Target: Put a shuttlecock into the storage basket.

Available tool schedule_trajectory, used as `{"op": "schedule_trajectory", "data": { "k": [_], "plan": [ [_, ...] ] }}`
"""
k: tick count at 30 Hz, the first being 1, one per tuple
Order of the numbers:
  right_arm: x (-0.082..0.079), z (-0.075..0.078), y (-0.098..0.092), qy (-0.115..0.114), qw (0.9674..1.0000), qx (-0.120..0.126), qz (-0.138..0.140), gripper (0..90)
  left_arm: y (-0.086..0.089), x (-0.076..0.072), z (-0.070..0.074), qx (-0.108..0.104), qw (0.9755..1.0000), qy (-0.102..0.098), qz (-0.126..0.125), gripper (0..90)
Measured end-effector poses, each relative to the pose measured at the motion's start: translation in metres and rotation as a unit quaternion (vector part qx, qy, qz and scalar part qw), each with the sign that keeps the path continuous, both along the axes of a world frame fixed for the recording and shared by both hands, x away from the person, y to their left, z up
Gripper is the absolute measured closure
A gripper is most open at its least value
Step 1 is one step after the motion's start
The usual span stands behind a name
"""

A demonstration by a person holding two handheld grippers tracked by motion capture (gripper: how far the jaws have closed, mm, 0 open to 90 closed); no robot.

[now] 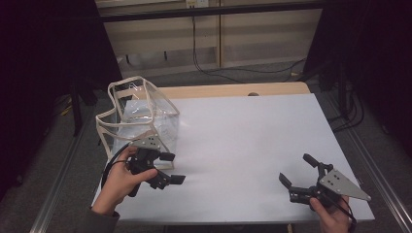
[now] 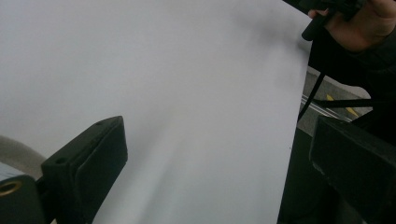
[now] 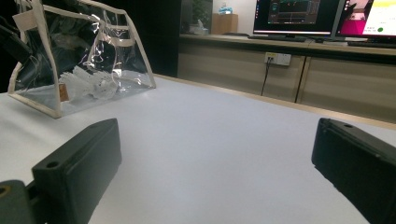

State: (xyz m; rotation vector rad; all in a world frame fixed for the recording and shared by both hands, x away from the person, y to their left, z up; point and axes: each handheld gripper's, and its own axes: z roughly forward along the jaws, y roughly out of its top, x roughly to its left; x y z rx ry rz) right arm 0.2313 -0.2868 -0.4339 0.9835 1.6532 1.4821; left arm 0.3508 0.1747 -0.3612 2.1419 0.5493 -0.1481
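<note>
— Nearest the lens in the high view, at the left, what is the person's left hand (image 1: 119,182) holding?

— It holds the left gripper (image 1: 172,168), a black two-jaw tool with a small grey plate on top. It sits just in front of the clear plastic bag with cream fabric edging (image 1: 138,116), at the bag's near corner. Its jaws stand wide apart with nothing between them; in the left gripper view they frame bare tabletop.

— And the bag itself?

— It stands upright on the white rectangular table (image 1: 243,145), at the table's left edge and toward the far side. The right gripper view shows something white and crumpled (image 3: 93,84) lying inside the bag on its floor; what it is cannot be told.

— What lies to the right of the bag?

— A broad stretch of the white table, then the right gripper (image 1: 297,170), black with a grey three-cornered plate, held in the right hand (image 1: 333,216). It is well apart from the bag, near the table's front right corner.

— Its jaws?

— Spread wide as well, holding nothing, and pointing back across the table toward the bag.
</note>
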Motion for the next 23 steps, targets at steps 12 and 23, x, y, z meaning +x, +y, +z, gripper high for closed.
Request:
{"op": "schedule_trajectory", "data": {
  "k": [12,23],
  "plan": [
    [0.000,0.000,-0.001,0.000,1.0000,0.001,-0.001,1.6,0.000,0.001,-0.012,0.005,1.0000,-0.002,0.007,4.2],
    [0.000,0.000,0.000,0.000,1.0000,0.001,-0.001,1.6,0.004,-0.002,-0.025,-0.034,0.9992,-0.005,0.019,4.2]
  ]
}}
